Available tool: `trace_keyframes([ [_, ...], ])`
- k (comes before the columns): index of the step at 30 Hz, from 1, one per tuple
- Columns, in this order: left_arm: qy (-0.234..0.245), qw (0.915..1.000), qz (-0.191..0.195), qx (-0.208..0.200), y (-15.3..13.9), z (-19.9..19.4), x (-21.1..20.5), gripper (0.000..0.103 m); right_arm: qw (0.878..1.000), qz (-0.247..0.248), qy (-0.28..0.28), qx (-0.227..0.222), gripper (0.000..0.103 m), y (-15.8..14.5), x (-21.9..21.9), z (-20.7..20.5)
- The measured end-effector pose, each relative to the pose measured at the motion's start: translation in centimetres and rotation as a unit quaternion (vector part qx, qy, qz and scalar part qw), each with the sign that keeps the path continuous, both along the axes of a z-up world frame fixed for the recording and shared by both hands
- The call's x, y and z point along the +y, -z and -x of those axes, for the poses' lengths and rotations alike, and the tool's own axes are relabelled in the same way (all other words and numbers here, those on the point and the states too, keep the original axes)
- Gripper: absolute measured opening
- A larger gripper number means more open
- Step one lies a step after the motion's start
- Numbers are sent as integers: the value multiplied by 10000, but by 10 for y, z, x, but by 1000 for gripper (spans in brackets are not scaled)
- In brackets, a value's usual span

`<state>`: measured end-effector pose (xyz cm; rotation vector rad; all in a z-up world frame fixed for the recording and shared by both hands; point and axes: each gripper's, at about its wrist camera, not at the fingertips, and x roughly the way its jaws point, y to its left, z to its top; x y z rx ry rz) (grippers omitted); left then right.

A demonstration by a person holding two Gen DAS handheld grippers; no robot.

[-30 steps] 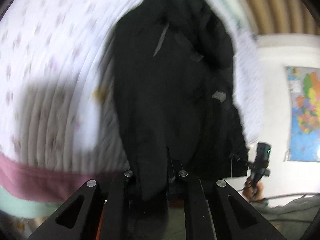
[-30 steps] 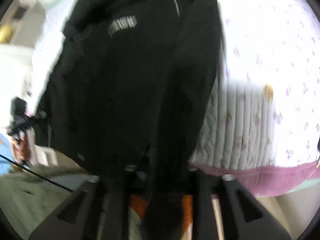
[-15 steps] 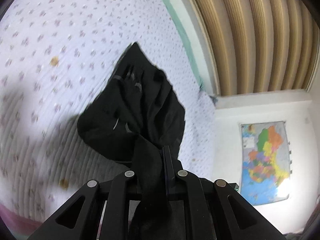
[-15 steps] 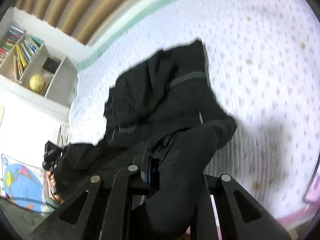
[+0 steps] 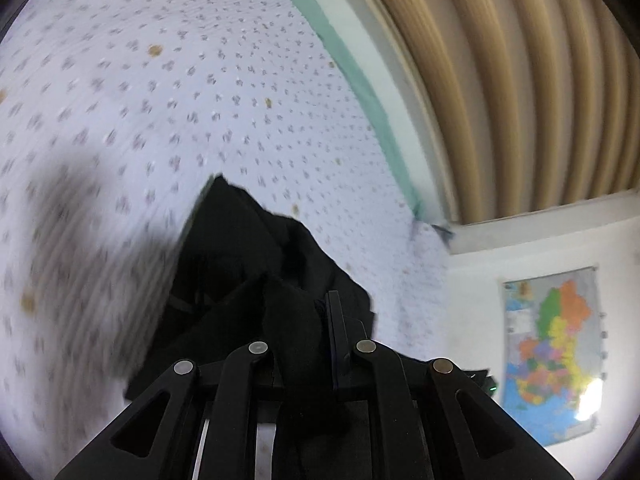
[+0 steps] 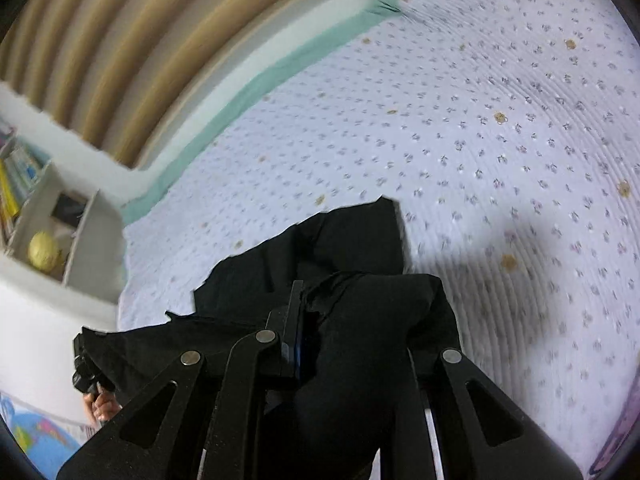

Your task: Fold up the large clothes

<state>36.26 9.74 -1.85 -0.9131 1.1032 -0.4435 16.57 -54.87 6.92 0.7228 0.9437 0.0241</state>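
A large black garment [image 5: 240, 280] hangs bunched from both grippers above a bed with a white flowered quilt [image 5: 160, 100]. My left gripper [image 5: 316, 312] is shut on a fold of the black cloth, which spills over its fingers and down to the left. In the right wrist view the same black garment [image 6: 352, 248] drapes forward over the quilt [image 6: 500, 120], and my right gripper [image 6: 316, 304] is shut on its edge. A span of cloth stretches leftward to the other gripper [image 6: 86, 364], held in a hand at the lower left.
A ribbed tan headboard [image 5: 520, 80] and a green sheet edge [image 5: 352, 64] bound the bed's far side. A coloured map [image 5: 556, 356] hangs on the white wall. A white shelf [image 6: 60, 232] with books and a yellow ball stands left of the bed.
Both grippers have swung forward over the bed and risen with the garment. It filled the views spread out a second ago; now it hangs bunched and small below the fingers.
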Motion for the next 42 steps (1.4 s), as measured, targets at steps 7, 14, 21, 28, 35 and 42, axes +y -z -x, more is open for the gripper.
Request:
trace_keyframes([
  [7, -74, 9971, -51, 750, 76, -71, -12, 13, 9971, -68, 97, 752, 18, 77, -19, -87],
  [14, 243, 9921, -125, 1223, 145, -94, -31, 15, 9902, -433, 75, 1328, 18, 158, -20, -126],
  [21, 1008, 9894, -560, 884, 108, -82, -31, 18, 9881, -613, -79, 1408, 24, 149, -19, -120],
  [28, 1746, 9838, -398, 10, 24, -24, 2, 28, 9906, -879, -680, 796, 46, 74, -27, -60],
  [35, 911, 9908, -239, -976, -20, 1, 43, 46, 9964, 85, -821, 202, 72, 18, -16, -21],
  [42, 1104, 9739, -1949, -365, 25, -32, -2, 46, 9904, 974, -864, 459, 84, 47, -12, -41],
])
